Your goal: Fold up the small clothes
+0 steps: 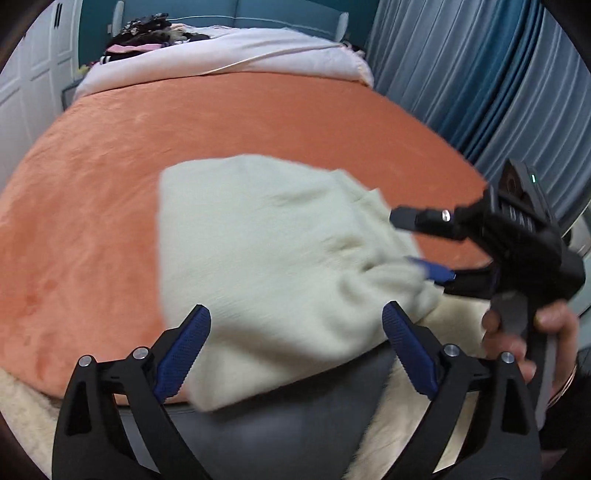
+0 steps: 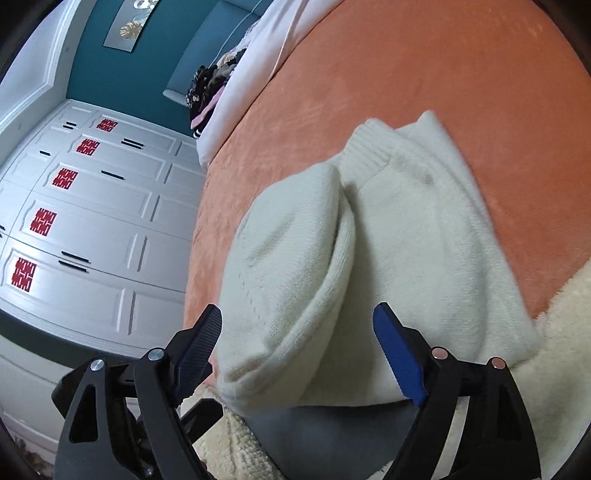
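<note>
A cream knitted garment [image 1: 258,266] lies folded on the orange bed cover [image 1: 221,129] at the near edge. My left gripper [image 1: 295,321] is open and empty, its fingers straddling the garment's near edge just above it. My right gripper [image 1: 410,243] comes in from the right in the left wrist view, jaws open, its lower blue finger against the garment's right side. In the right wrist view the right gripper [image 2: 297,325] is open around the rolled fold of the garment [image 2: 369,240], whose ribbed cuff lies at the far end.
A white duvet [image 1: 229,55] and a pile of dark clothes [image 1: 147,29] lie at the head of the bed. Blue curtains [image 1: 480,74] hang on the right. A white wardrobe [image 2: 92,221] stands beside the bed. A cream fleece [image 2: 554,369] lies at the near edge.
</note>
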